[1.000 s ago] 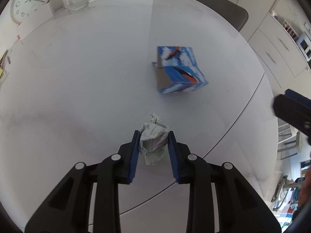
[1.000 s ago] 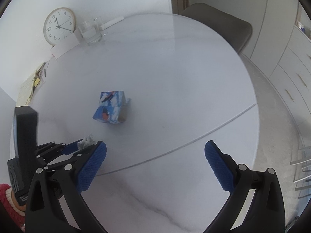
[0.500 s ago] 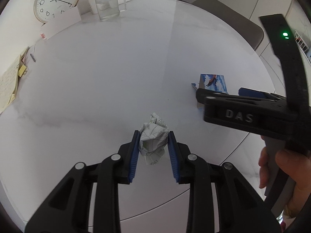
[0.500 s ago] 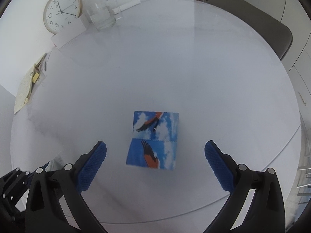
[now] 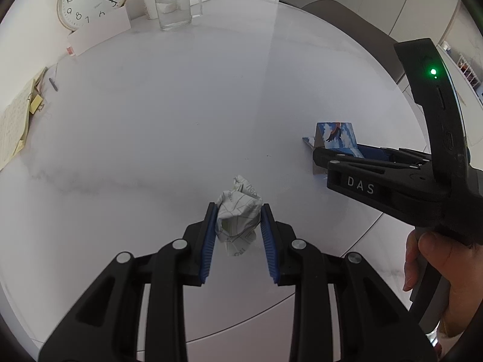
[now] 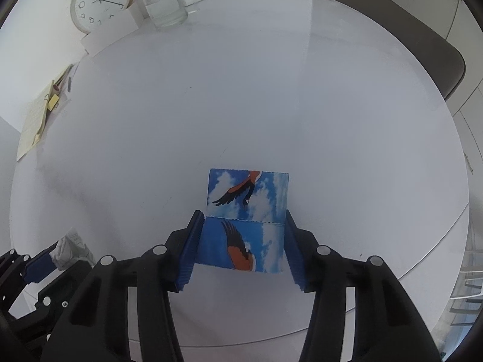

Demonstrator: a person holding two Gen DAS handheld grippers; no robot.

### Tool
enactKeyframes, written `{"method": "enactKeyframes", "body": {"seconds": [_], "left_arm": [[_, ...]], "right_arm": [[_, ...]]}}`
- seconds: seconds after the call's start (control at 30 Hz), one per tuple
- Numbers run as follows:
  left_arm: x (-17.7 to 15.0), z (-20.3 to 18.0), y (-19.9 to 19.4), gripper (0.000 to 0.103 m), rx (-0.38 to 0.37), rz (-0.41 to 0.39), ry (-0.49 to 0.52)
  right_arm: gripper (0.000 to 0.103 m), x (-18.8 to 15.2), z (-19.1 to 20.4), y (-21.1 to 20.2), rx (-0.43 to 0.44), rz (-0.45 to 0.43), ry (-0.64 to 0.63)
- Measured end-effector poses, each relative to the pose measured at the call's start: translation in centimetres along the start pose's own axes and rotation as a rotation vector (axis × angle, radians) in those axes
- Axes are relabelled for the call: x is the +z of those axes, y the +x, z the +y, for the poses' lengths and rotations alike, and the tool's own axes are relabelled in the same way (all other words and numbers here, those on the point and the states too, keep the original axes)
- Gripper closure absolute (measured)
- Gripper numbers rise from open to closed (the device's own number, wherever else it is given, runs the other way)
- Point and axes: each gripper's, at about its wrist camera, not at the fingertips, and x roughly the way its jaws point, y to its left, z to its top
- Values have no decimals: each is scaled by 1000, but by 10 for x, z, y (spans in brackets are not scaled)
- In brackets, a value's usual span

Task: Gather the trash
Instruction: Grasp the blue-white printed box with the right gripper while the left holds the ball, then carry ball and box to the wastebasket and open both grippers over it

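The left gripper point(image 5: 238, 226) pinches the crumpled paper wad point(image 5: 238, 218) for carrying, while the right gripper point(image 6: 240, 247) clamps the bird-printed carton point(image 6: 244, 220) sidewise for lifting

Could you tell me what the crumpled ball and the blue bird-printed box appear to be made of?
Crumpled ball: thin printed paper, matte, with sharp creases and grey lines. Blue box: probably thin cardboard, colour-printed, with straight folds and a perforated seam; a bare brown edge shows in the left wrist view.
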Motion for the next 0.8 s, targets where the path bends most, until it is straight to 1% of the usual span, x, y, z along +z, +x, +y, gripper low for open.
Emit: {"method": "enactKeyframes", "body": {"seconds": [0.1, 0.2, 0.3, 0.4, 0.6, 0.7, 0.73, 0.8], "left_arm": [[-1, -3, -6, 74, -7, -12, 26], [-4, -10, -17, 74, -15, -28, 65], [-14, -22, -33, 74, -45, -42, 112], [-26, -34, -45, 74, -74, -41, 156], [-69, -66, -75, 74, -160, -21, 255], [-92, -89, -85, 74, -197, -5, 330], [-102, -99, -89, 74, -215, 1, 367], [-119, -118, -96, 74, -247, 8, 431]], "right_arm": [[51, -7, -5, -16, 12, -18, 5], [51, -20, -13, -41, 13, -48, 12], [51, -41, -21, -72, 31, -76, 39], [51, -71, -30, -104, 14, -101, 56], [51, -154, -50, -162, -25, -130, 143], [51, -201, -63, -184, -65, -134, 197], [51, -220, -69, -192, -75, -134, 225], [51, -248, -76, -201, -90, -130, 270]]}}
